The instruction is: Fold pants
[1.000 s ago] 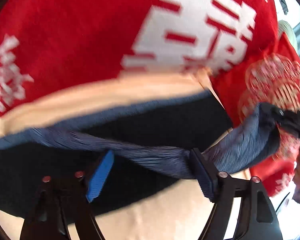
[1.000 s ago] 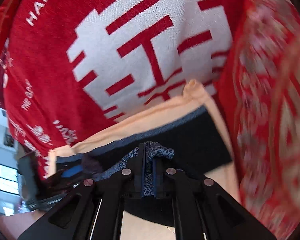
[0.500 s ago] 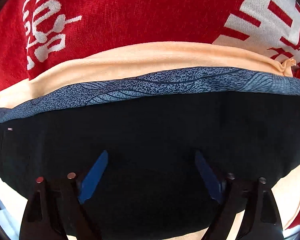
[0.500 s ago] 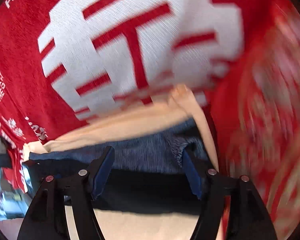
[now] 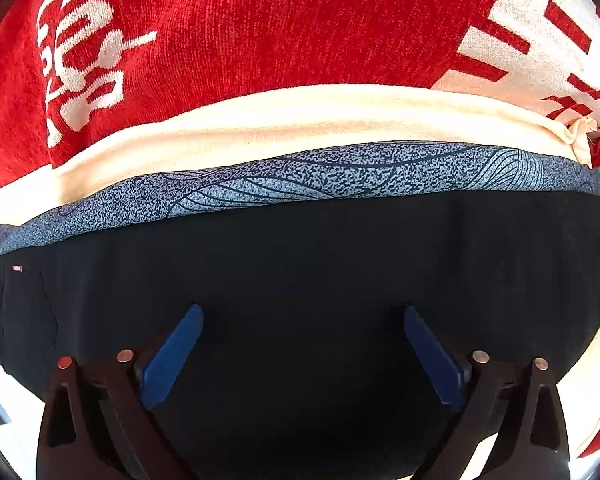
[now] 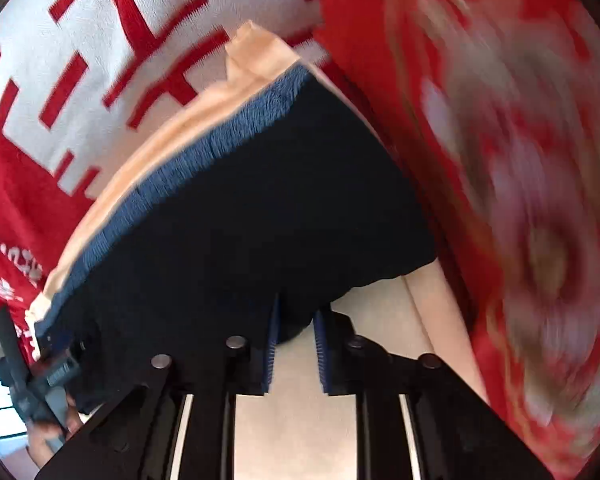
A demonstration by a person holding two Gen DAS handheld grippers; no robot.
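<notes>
- Red cloth point(image 5: 260, 20): fills the upper frame, under everything.
- Cream cloth point(image 5: 300, 116): beneath the pants.
- Pants point(image 5: 300, 260): centre frame, a flat dark rectangle; folding looks nearly done.
- Left tongs point(image 5: 302, 356): wide open, empty.
- Right tongs point(image 6: 296, 344): nearly closed at the pants' lower edge; grip uncertain.

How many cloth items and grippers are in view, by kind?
Black pants with a blue-grey waistband: 1
Cream cloth under them: 1
Red cloth with white print: 1
Grippers: 2, left and right
Total: 5
</notes>
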